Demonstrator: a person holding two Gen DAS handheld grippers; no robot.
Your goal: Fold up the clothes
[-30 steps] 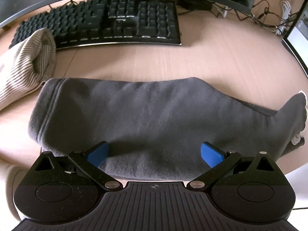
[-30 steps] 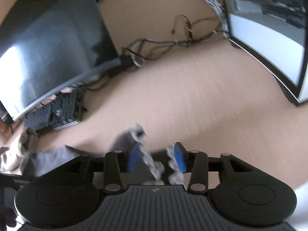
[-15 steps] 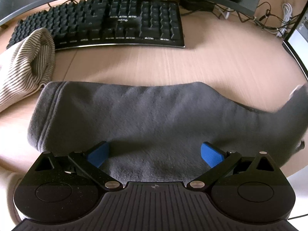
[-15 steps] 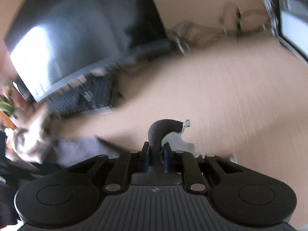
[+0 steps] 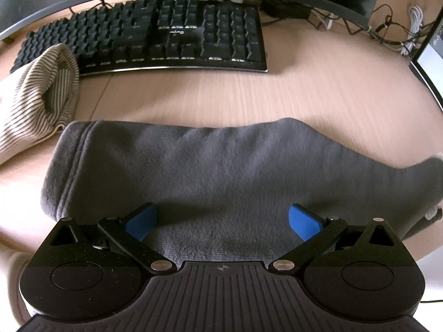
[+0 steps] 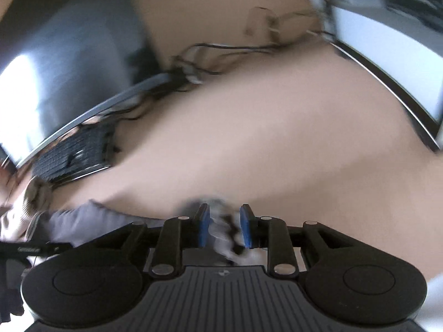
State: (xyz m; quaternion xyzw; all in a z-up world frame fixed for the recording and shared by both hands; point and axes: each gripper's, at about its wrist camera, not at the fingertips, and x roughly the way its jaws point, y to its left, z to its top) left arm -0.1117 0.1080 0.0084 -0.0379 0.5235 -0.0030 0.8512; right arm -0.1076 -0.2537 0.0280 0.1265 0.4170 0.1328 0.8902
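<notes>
A dark grey sock [image 5: 207, 166] lies lengthwise across the wooden desk [image 5: 249, 96], cuff at the left. My left gripper [image 5: 221, 218] hangs open just above its near edge, blue pads [image 5: 141, 221] spread wide and nothing gripped. In the blurred right wrist view the sock's body [image 6: 91, 215] runs off to the left. Its patterned toe end [image 6: 221, 229] sits between the fingers of my right gripper [image 6: 224, 222]. That gripper's jaws are opening, and the pads stand slightly off the cloth.
A striped beige garment [image 5: 36, 102] lies at the left beside the sock's cuff. A black keyboard [image 5: 166, 36] sits behind under a curved monitor [image 5: 55, 0]. Cables [image 5: 387, 33] tangle at the back right by a second screen [image 6: 387, 63].
The right gripper closed tight on the sock's toe end and lifted it, then came back down, and its jaws have parted. The left gripper has stayed put.
</notes>
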